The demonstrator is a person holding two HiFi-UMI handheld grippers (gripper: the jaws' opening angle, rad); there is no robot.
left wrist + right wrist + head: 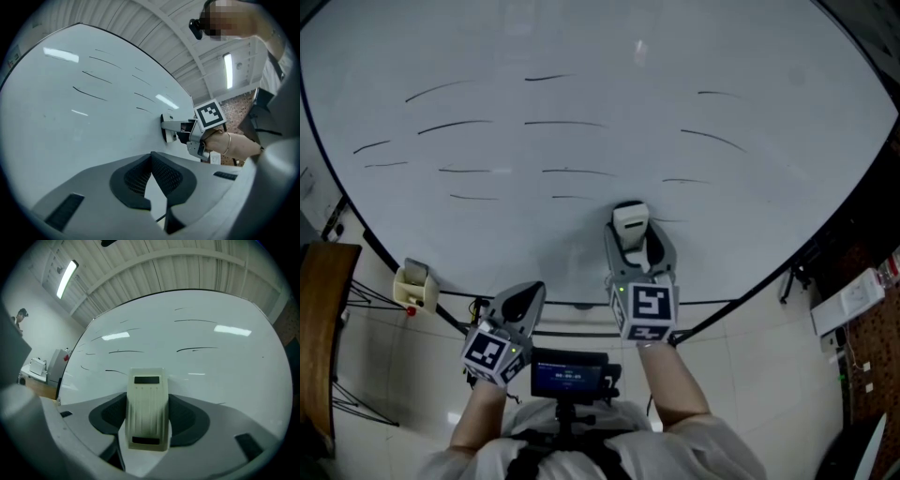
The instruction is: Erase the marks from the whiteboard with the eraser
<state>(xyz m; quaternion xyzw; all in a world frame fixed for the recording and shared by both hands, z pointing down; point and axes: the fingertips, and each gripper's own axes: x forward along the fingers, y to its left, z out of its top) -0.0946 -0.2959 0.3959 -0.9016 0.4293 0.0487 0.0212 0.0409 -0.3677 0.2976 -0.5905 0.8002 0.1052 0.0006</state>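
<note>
Head view: the right gripper (634, 242) holds the eraser (629, 223) against the whiteboard (787, 84) near its bottom edge, with most marks (564, 124) above it; sweep upward with even pressure.
Left gripper view: the left gripper (151, 174) is closed and empty.
Right gripper view: the jaws clamp the eraser squarely.

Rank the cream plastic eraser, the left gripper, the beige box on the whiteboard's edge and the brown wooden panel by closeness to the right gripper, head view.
1. Cream plastic eraser, held by the right gripper, between its jaws.
2. Left gripper, beside it, lower left.
3. Beige box, at the lower-left edge of the whiteboard.
4. Brown wooden panel, far left.
</note>
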